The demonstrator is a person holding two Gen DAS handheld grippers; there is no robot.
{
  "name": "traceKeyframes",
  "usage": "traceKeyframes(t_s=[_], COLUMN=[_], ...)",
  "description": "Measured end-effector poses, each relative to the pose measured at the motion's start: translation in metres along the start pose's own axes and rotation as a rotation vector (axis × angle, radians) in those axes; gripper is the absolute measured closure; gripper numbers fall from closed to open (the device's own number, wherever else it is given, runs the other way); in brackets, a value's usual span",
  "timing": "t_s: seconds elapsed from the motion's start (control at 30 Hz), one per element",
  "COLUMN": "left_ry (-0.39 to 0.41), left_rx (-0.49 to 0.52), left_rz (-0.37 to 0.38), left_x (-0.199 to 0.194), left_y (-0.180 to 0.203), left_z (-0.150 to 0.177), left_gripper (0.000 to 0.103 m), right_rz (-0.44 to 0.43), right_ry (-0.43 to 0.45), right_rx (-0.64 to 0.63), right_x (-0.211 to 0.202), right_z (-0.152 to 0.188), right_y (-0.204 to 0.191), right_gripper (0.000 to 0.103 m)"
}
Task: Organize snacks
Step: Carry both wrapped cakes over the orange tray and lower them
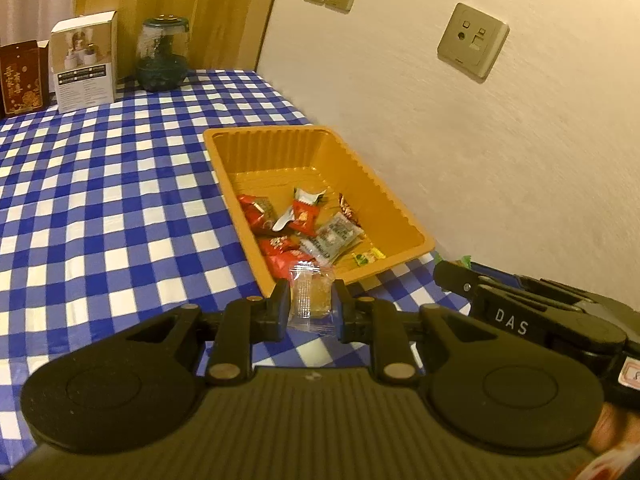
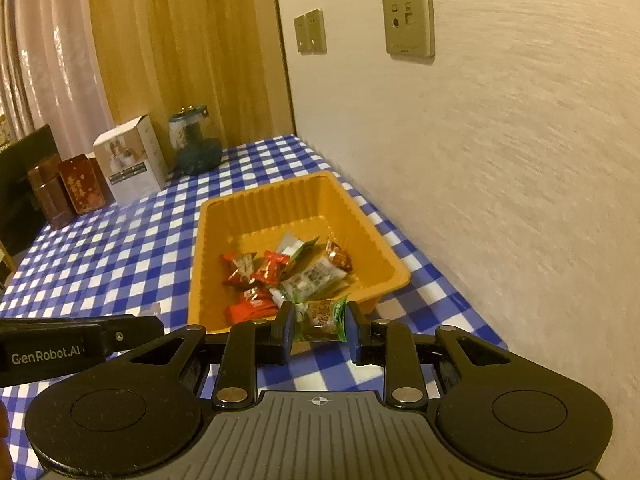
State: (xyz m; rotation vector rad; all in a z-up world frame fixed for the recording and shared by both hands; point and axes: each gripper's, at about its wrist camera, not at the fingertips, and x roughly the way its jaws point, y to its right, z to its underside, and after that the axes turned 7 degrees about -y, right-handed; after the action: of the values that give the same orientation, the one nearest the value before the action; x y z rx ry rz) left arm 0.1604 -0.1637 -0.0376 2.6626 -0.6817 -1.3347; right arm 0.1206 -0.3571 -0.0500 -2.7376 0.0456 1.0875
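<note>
An orange plastic tray (image 1: 224, 148) (image 2: 208, 216) lies on the blue checked tablecloth by the wall and holds several wrapped snacks (image 1: 304, 220) (image 2: 280, 272). My left gripper (image 1: 311, 300) is shut on a clear-wrapped snack (image 1: 310, 296), held above the tray's near rim. My right gripper (image 2: 320, 320) is shut on a green-edged wrapped snack (image 2: 320, 316), also at the tray's near rim. The right gripper shows at the right edge of the left wrist view (image 1: 512, 300), and the left gripper at the left edge of the right wrist view (image 2: 80, 340).
At the table's far end stand a dark glass jar (image 1: 162, 56) (image 2: 196, 144), a white box (image 1: 84, 64) (image 2: 130, 160) and a brown-red box (image 1: 22, 76) (image 2: 82, 184). The white wall (image 1: 440, 140) with sockets runs close along the tray's right side. Checked cloth (image 1: 100, 200) spreads left of the tray.
</note>
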Motion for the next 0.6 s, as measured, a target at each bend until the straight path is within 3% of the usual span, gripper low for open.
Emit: traceKeyframes(t_s=[0.6], left_ry=[0.03], left_rx=[-0.064], left_rz=[-0.007], left_x=[0.041], left_y=[0.002], left_z=[-0.054], left_gripper=[0.084], right_rz=[-0.059], right_ry=[-0.013], right_rx=[-0.063], right_x=[0.046], right_z=[-0.052], right_y=[0.009], right_gripper=[0.076])
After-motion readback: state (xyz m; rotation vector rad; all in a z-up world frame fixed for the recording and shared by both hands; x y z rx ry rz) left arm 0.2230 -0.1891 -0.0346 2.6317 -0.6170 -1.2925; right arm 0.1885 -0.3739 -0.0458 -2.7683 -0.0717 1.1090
